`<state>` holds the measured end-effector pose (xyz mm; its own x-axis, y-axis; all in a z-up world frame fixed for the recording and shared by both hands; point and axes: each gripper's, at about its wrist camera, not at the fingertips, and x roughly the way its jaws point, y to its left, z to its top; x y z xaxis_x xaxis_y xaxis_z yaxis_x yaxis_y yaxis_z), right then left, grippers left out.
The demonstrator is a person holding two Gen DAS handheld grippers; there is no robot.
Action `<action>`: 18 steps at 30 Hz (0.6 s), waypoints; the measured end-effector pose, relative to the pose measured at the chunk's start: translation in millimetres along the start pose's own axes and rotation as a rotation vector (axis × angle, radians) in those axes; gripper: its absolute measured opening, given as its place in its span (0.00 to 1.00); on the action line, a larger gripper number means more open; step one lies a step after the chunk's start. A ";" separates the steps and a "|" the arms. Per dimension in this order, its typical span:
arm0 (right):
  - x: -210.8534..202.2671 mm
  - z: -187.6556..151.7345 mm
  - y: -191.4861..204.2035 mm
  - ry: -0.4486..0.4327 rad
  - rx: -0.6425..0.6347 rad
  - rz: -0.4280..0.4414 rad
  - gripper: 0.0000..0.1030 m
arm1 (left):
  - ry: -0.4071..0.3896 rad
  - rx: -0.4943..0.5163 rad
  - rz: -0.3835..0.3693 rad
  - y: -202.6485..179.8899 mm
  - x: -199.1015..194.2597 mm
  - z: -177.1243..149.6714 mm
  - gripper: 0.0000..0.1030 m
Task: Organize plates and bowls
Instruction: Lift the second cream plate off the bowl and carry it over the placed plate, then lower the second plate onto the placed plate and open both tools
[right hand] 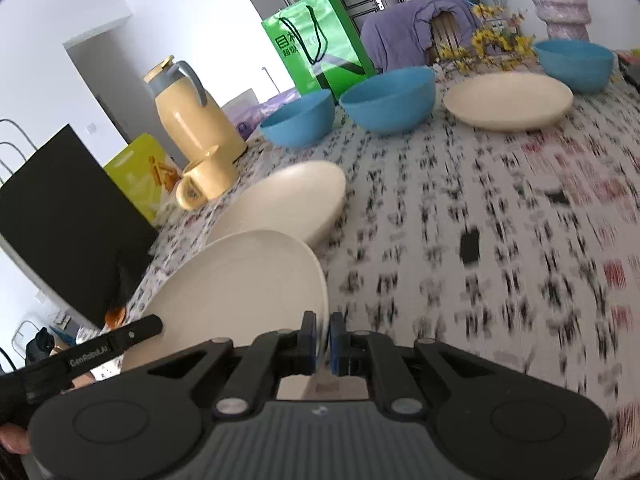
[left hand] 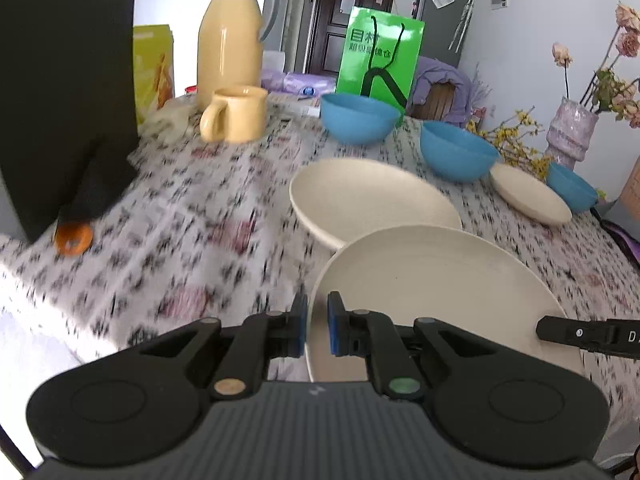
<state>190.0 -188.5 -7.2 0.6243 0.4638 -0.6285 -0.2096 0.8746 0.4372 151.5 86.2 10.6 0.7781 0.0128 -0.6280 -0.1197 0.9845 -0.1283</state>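
Plate point(left hand: 440, 288) is hanging just above the flowery cloth point(left hand: 180, 240), tipped up, with a gripper biting each side. Left gripper point(left hand: 317, 330) is pinching its left rim, jaws nearly closed. Right gripper point(right hand: 322, 346) is pinching the other rim the same way. Second plate point(left hand: 368, 196) is lying just behind, third plate point(left hand: 530, 194) farther off. Three blue bowls point(left hand: 360, 118) are sitting behind them.

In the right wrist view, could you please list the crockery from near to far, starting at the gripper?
Right gripper, held plate, second plate, nearest blue bowl, middle blue bowl.
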 end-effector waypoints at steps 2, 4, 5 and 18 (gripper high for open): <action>-5.9 -11.1 -1.4 -0.007 -0.002 -0.006 0.07 | 0.001 0.004 -0.001 -1.0 -5.2 -9.2 0.10; -9.4 -20.4 -4.3 -0.007 0.010 -0.005 0.07 | -0.002 0.015 0.004 -3.6 -8.9 -16.0 0.10; -10.9 -23.8 -6.5 -0.005 0.020 -0.004 0.07 | -0.005 0.022 0.007 -5.6 -10.6 -18.4 0.10; -12.4 -20.5 -13.0 -0.031 0.029 -0.019 0.07 | -0.011 0.047 0.004 -16.2 -5.8 -21.5 0.10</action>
<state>169.6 -202.8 -18.2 0.6510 0.4420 -0.6171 -0.1760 0.8787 0.4437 135.7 66.5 -0.2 0.7846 0.0188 -0.6197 -0.0940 0.9916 -0.0889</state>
